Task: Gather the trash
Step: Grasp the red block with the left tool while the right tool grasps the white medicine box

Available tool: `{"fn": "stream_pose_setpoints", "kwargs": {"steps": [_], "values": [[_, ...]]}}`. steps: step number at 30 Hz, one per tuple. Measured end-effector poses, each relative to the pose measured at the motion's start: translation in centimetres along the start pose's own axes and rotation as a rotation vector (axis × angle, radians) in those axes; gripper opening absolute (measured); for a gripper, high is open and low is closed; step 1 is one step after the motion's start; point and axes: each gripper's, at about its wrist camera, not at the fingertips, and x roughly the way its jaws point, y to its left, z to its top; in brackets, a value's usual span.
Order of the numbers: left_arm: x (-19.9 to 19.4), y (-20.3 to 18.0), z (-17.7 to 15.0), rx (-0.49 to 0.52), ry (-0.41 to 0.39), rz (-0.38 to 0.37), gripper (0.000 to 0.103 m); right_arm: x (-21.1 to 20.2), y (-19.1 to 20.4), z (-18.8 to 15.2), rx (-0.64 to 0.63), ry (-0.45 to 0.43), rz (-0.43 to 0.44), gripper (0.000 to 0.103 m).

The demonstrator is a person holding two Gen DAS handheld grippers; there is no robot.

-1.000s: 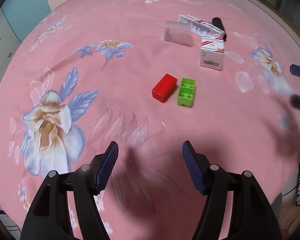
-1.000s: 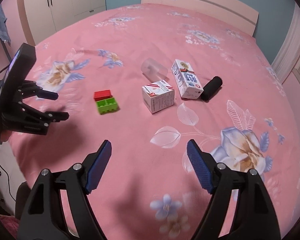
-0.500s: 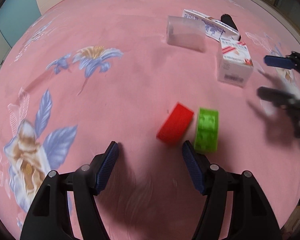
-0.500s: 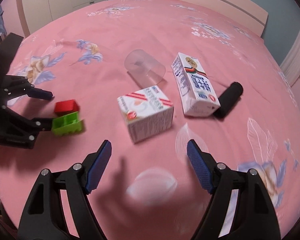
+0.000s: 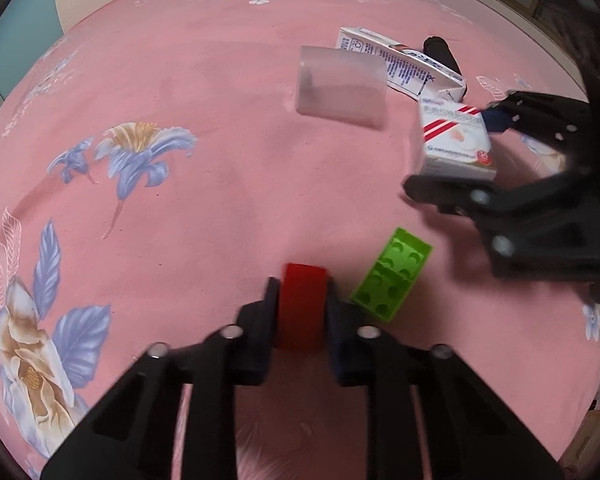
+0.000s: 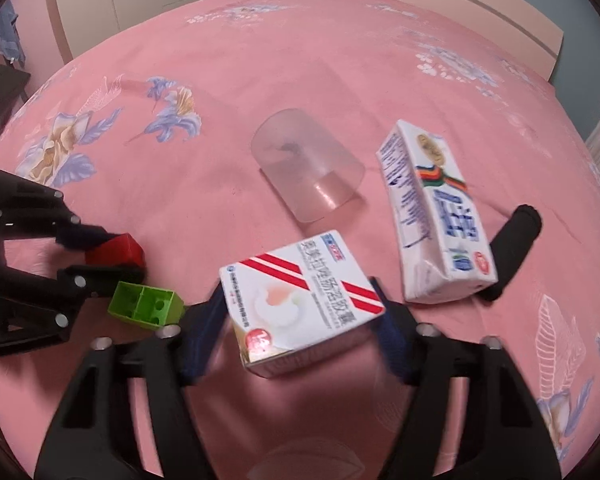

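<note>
Left gripper (image 5: 302, 307): closed on the red block (image 5: 302, 304).
Right gripper (image 6: 300, 322): fingers at both sides of the short carton (image 6: 300, 300); real grip unclear.
</note>
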Motion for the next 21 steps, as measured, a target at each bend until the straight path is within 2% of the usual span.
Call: {"fn": "stream_pose_setpoints", "kwargs": {"steps": [9,10,14,21], "values": [[-1.9,0.0,-1.1,-0.01,-0.002,0.032,0.022,-3.0,1.1,-0.8,-0.004,-0.049,-0.02,0.065],[-1.9,-0.3,-0.1,-0.012,-0.005,0.038,0.022,-3.5,1.3,-0.8,-0.005,-0.057,-0.024,0.065],[-4.7,-0.8,-0.7,-0.012,-0.033,0.056,0.022,-6.7,1.9,-1.2,0.003,-0.091,-0.037,0.065],[-11.8,-3.1,-2.2,0.002,-0.12,0.101,0.022,-13.8,3.6,-2.7,0.011,-0.166,-0.06,0.065]]}}
